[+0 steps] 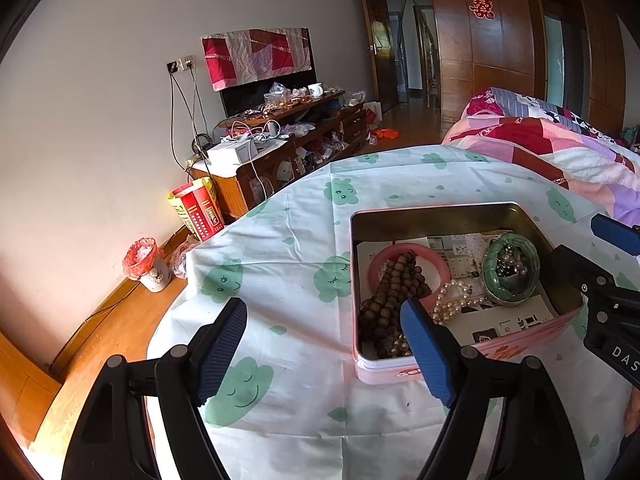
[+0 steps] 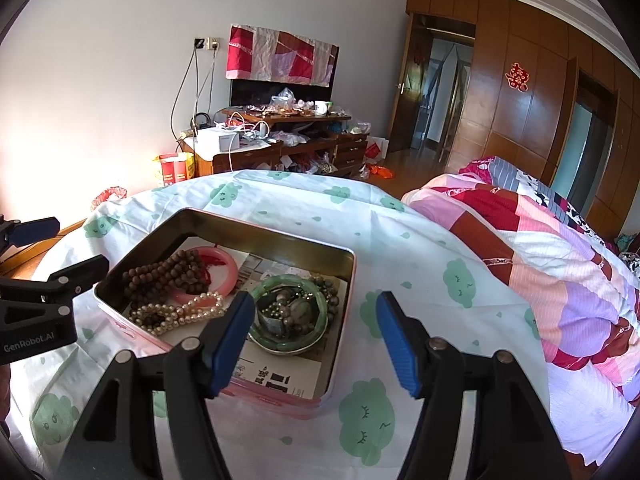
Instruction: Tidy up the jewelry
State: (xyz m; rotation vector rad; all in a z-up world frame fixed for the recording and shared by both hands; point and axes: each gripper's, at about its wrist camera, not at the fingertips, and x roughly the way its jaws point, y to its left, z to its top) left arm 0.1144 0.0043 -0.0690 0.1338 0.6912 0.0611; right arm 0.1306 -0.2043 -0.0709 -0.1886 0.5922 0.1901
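A pink tin [image 1: 432,212] [image 2: 280,246] with a gold inside stands open on the cloud-print cloth. In it lie a brown wooden bead strand [image 1: 394,288] [image 2: 168,272], a pink bangle [image 1: 442,264] [image 2: 229,264], a pearl necklace [image 1: 452,304] [image 2: 180,316] and a green bangle [image 1: 489,260] [image 2: 288,345] with metallic beads inside it, all on printed cards. My left gripper [image 1: 324,344] [image 2: 56,248] hangs open over the cloth at the tin's left side, holding nothing. My right gripper [image 2: 316,340] [image 1: 600,248] is open above the tin's near right corner, its left finger close to the green bangle, with nothing gripped.
A patchwork quilt [image 2: 540,264] lies on the bed to the right of the table. Beyond the table's far edge stand a cluttered wooden cabinet [image 1: 280,160], a red and yellow bag [image 1: 198,212] and a small bin [image 1: 148,264] on the wood floor.
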